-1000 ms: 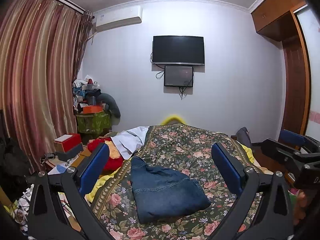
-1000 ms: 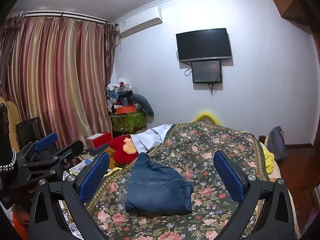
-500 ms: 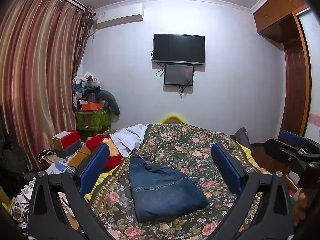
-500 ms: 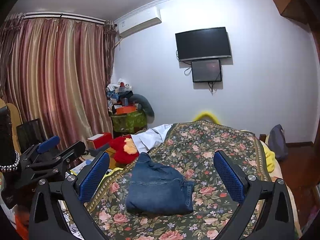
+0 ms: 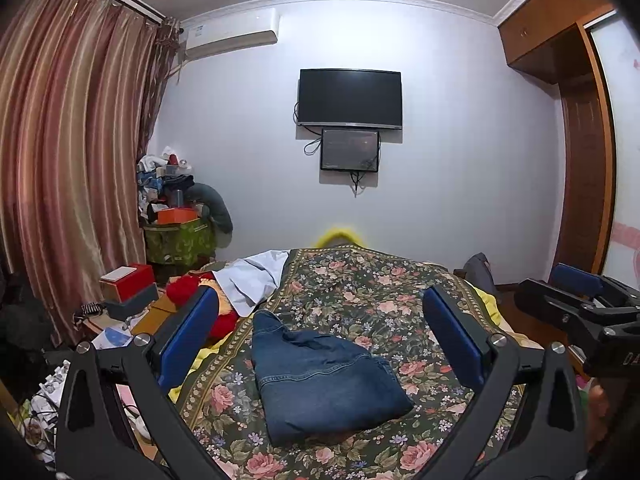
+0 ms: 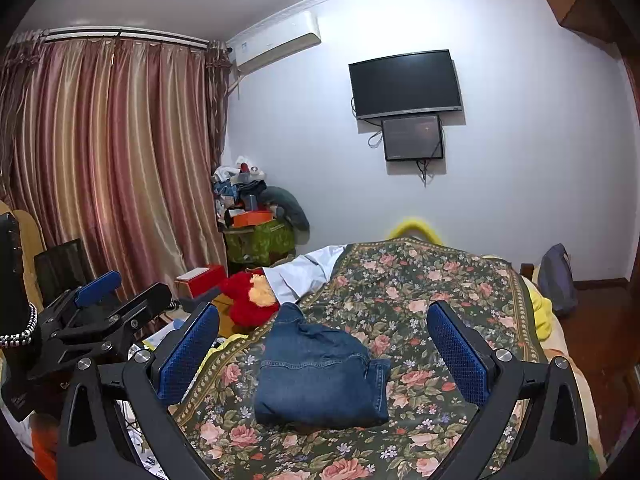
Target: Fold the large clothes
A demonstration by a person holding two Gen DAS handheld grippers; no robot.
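Bare floral bedspread around folded jeans, clutter crowding bed's left edge

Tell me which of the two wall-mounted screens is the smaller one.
The lower screen is smaller; it hangs directly beneath the wide black TV, with a cable dangling below it.

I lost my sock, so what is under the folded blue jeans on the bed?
The folded blue denim jeans lie flat on the dark floral bedspread, which shows all around them. Anything beneath the jeans is covered, so a sock there cannot be seen.
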